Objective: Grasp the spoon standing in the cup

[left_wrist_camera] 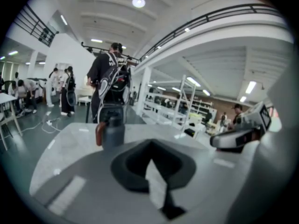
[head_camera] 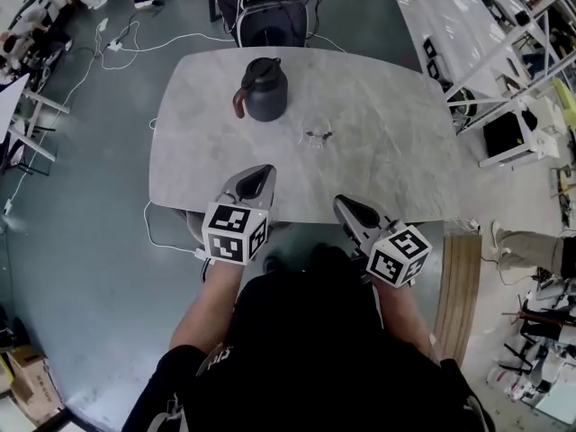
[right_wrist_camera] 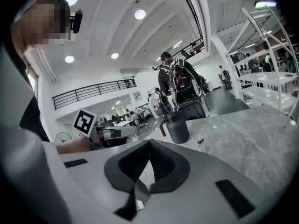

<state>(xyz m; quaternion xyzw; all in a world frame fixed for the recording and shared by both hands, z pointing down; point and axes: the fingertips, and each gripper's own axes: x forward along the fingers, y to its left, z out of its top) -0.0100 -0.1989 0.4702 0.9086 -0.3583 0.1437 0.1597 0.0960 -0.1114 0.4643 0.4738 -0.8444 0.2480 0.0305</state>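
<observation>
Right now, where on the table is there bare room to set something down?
Bare: the table right of the cup, and the strip left of the jug. Tighter between jug and cup, and at the near edge by the left gripper and right gripper.

no words or numbers can be read — only black-and-white square markers on the left cube [head_camera: 236, 232] and right cube [head_camera: 399, 255].
</observation>
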